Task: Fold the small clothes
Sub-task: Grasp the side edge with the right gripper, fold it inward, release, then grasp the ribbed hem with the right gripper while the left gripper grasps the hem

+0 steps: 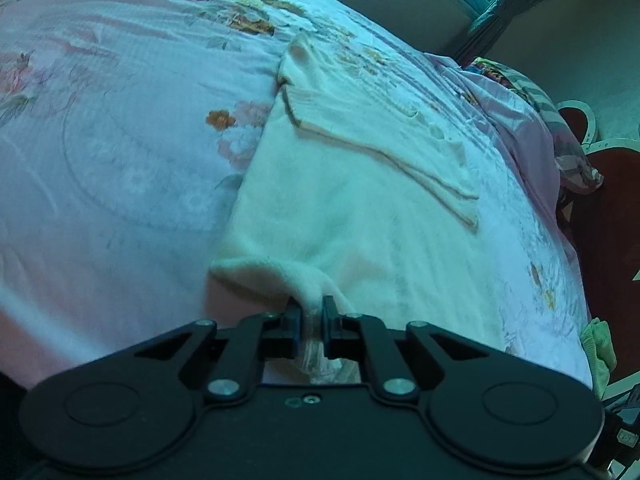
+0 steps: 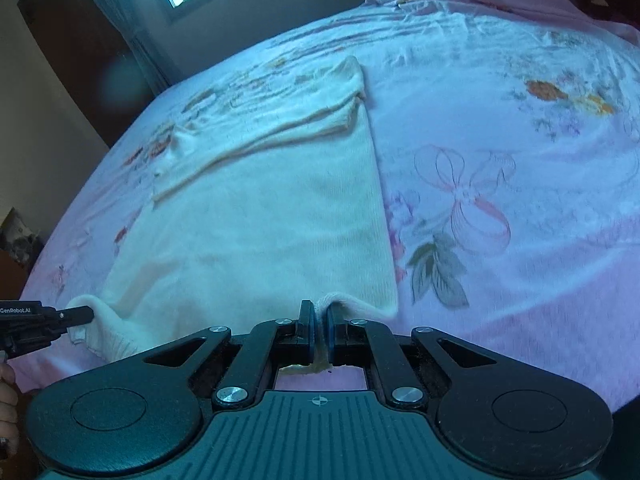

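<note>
Holding one item, a small cream knit garment point(image 2: 256, 216), spread flat on the bed point(image 2: 500, 208) over a pink floral sheet, its far end already doubled back on itself.

Left hand-held gripper point(image 1: 311, 312): jaws closed, pinching the near hem at its left corner. Right hand-held gripper point(image 2: 318, 316): jaws closed, pinching the same hem at the right corner; from this camera the left one point(image 2: 76, 316) shows at the other corner.

Handling, as I judge it: light, soft, limp, slightly stretchy; it sags between my two grips and will not hold a shape unaided. Not fragile.

Best hold: the two hem corners, both layers taken together, kept level and taut so the fold lands square.
</note>
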`<state>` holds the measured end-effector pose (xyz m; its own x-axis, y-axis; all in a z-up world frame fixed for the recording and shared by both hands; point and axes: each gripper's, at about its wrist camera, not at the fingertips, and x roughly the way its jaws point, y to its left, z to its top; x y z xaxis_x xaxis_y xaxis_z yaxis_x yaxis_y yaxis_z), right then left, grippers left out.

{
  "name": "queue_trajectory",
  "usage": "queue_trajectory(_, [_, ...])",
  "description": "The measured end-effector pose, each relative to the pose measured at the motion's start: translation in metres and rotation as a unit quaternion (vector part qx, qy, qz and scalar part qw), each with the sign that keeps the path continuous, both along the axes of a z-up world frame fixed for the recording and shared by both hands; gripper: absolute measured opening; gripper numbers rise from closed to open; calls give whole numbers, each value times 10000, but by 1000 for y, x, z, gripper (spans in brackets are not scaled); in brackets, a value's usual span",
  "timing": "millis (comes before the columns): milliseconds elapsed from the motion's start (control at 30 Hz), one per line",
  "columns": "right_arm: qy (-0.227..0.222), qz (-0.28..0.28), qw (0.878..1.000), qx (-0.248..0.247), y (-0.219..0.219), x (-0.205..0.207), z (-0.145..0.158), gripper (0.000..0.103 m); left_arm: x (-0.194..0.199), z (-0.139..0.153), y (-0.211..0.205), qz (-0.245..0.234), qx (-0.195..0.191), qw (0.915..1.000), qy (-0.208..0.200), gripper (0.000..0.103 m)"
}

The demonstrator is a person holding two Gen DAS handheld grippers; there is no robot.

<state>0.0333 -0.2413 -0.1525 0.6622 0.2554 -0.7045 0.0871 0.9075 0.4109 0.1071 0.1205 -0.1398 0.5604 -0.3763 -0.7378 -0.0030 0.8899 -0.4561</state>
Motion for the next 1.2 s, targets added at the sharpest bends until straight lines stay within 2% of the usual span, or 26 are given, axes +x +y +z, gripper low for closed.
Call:
queue_trajectory(100, [-205, -110, 9997, -65, -5, 30, 9, 5, 32, 9, -5, 46, 62, 9998, -155, 8])
queue_trajectory(200, [-269, -382, 9989, 26, -16, 69, 9, 5, 70, 6, -10, 182, 83, 9998, -87, 8])
queue_trajectory(267, [-179, -521, 9985, 79, -22, 93, 3, 5, 93, -1, -16, 272, 284, 9992, 12, 14])
queue_trajectory(333, [-68, -660, 9978, -38, -26, 113, -8, 6, 111, -12, -22, 287, 559, 9978, 229, 22])
queue_trajectory(367, [56, -666, 9977, -136, -27, 120, -15, 6, 116, -18, -25, 259, 666, 9969, 327, 22])
queue_trajectory(467, [207, -622, 9973, -319, -28, 126, -23, 6, 116, -21, -28, 154, 840, 9958, 341, 25])
queue_trajectory(500, [151, -604, 9974, -366, -28, 123, -23, 7, 114, -20, -28, 133, 831, 9960, 312, 32])
queue_trajectory(533, [103, -599, 9973, -420, -28, 122, -22, 17, 112, -17, -28, 139, 824, 9961, 274, 44])
queue_trajectory(567, [62, -650, 9964, -536, -27, 120, -21, 26, 110, -14, -29, 165, 874, 9958, 219, 52])
queue_trajectory(600, [-2, -737, 9951, -665, -26, 119, -19, 54, 108, -10, -31, 218, 984, 9948, 118, 68])
queue_trajectory(633, [-101, -796, 9941, -730, -26, 118, -17, 67, 107, -5, -33, 237, 1126, 9934, -15, 74])
queue_trajectory(700, [-224, -777, 9934, -810, -23, 117, -10, 67, 105, 3, -40, 156, 1383, 9901, -176, 74])
queue_trajectory(933, [-440, -404, 9927, -1050, -5, 102, 2, 67, 95, 18, -57, -172, 1822, 9816, -552, 71])
queue_trajectory(1133, [-316, -190, 9919, -1214, 1, 93, -9, 67, 89, 4, -50, -346, 1927, 9796, -461, 66])
queue_trajectory(1200, [-270, -178, 9918, -1235, -1, 91, -13, 67, 86, -7, -41, -394, 1858, 9813, -321, 59])
